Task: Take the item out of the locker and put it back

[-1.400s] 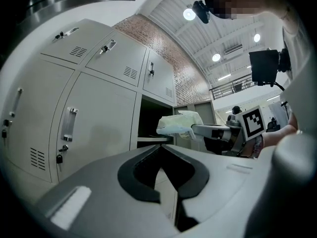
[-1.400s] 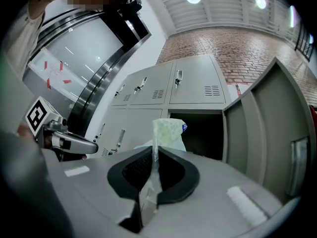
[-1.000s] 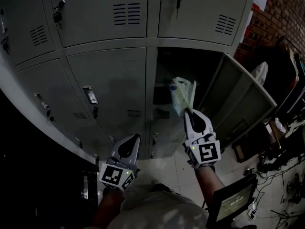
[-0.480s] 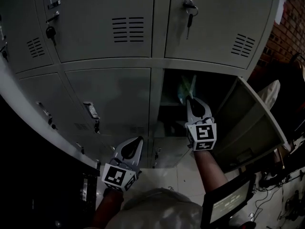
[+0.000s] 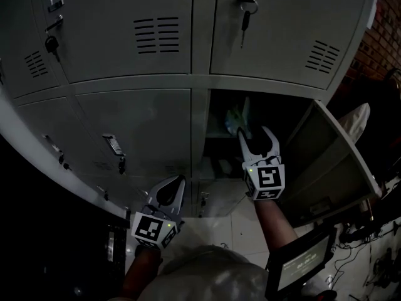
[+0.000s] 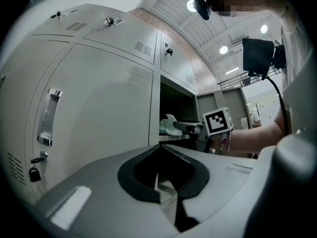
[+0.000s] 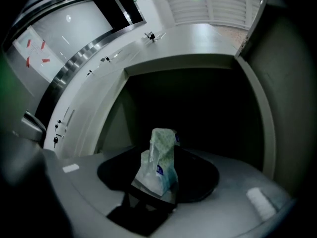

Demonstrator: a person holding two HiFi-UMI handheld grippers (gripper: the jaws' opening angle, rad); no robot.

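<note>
The pale green and white soft plastic packet [image 7: 159, 162] is inside the open compartment [image 5: 282, 115] of the grey sheet-metal locker bank [image 5: 138, 124]. It is close to the front edge and stands upright. In the left gripper view its base appears level with the compartment floor.

The right gripper [image 5: 257, 133] reaches into the compartment opening. Its jaws are spread apart, one on each side of the packet. The right gripper view shows the packet in the middle of the gap. Whether either jaw touches it cannot be determined. The marker cube [image 5: 267, 179] faces the head camera, outside the opening.

The left gripper [image 5: 177, 184] is held low and well apart from the right one, in front of the closed doors. Its jaws are together and nothing is between them.

The grey compartment door [image 5: 332, 162] is swung out to the right of the opening. The closed door to the left carries a metal pull handle [image 5: 113, 144]. The door directly above the open compartment has a key [image 5: 244, 14] hanging in its lock. A pale tiled floor [image 5: 232, 224] lies below the grippers. A lit display screen [image 5: 302, 265] sits at the lower right. A red brick wall [image 5: 383, 36] stands beside the locker bank at the upper right.
</note>
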